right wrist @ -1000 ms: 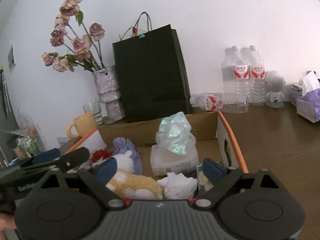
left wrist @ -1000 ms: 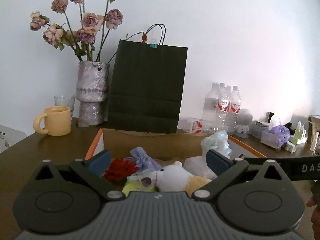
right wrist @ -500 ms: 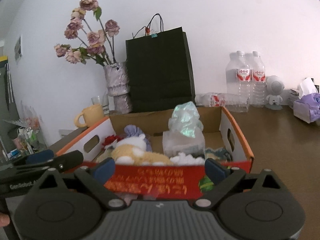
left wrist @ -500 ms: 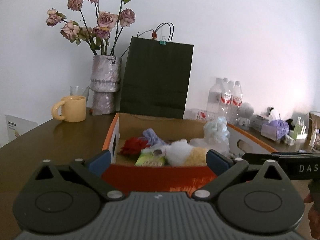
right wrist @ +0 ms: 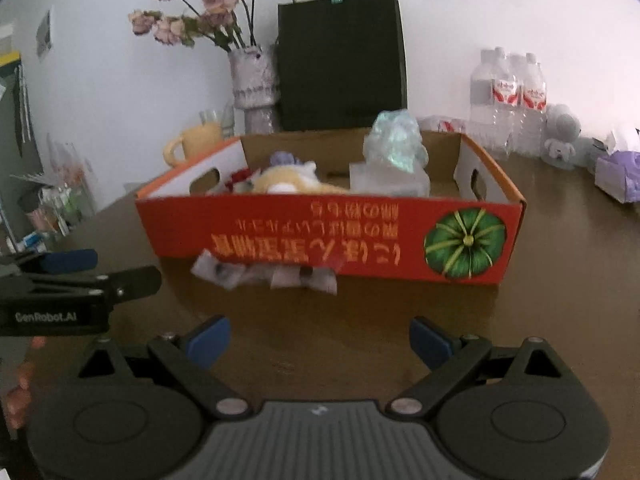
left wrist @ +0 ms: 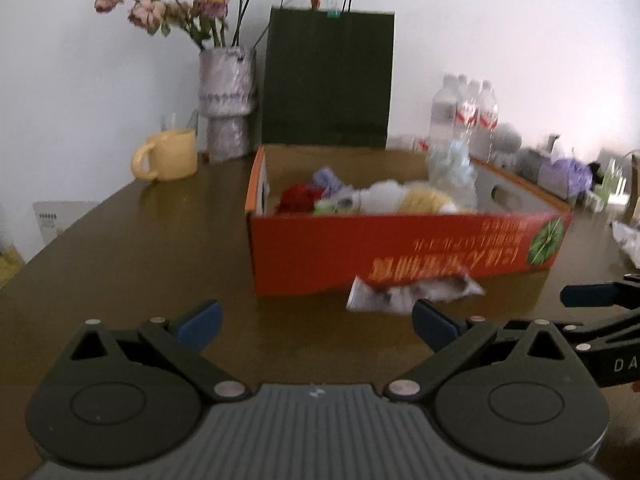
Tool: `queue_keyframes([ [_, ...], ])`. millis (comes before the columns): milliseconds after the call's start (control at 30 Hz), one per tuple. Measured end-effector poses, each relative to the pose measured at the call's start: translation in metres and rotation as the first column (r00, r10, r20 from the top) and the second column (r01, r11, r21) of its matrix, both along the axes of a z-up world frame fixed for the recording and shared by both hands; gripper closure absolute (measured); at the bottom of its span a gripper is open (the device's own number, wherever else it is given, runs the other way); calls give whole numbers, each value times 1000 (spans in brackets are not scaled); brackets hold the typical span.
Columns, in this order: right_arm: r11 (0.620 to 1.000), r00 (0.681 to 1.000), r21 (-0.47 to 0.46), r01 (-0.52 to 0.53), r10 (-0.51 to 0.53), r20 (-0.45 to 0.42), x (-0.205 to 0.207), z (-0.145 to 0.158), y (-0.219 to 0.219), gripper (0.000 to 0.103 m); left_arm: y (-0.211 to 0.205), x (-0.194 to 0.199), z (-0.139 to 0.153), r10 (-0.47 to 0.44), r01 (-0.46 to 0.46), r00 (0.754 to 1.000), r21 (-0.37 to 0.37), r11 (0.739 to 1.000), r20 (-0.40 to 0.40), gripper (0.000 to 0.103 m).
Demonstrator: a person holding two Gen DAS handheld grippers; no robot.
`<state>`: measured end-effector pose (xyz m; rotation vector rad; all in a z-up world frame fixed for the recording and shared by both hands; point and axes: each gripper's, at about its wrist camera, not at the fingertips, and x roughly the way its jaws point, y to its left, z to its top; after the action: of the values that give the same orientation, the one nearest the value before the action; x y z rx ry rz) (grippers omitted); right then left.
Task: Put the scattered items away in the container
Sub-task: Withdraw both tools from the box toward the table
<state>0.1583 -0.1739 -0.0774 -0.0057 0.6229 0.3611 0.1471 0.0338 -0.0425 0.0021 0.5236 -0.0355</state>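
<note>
Orange cardboard box [left wrist: 404, 248] sits mid-table, printed front facing both cameras; inside it a plush toy [right wrist: 288, 182], a red item [left wrist: 298, 196], and a clear pack with crinkled wrap [right wrist: 394, 160]. Crumpled paper [left wrist: 412, 290] lies touching the box's front base, outside it. Left gripper [left wrist: 316, 326] and right gripper [right wrist: 320, 340] hover before the box, jaws apart, empty.

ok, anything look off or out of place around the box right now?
Yes. A crumpled wrapper lies on the table against the front wall of the orange cardboard box, outside it while the other items sit inside. The box's print also reads upside down. Both grippers, left and right, are open and empty.
</note>
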Motion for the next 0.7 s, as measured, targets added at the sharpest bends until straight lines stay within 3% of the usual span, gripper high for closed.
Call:
queue_keyframes([
  [433, 995, 997, -80, 59, -63, -44, 4, -11, 2, 7, 6, 15, -14, 81, -79, 984, 19, 997, -157, 0],
  [700, 993, 995, -98, 72, -78, -58, 6, -13, 3, 0, 7, 17, -17, 87, -84, 982, 22, 996, -169, 0],
])
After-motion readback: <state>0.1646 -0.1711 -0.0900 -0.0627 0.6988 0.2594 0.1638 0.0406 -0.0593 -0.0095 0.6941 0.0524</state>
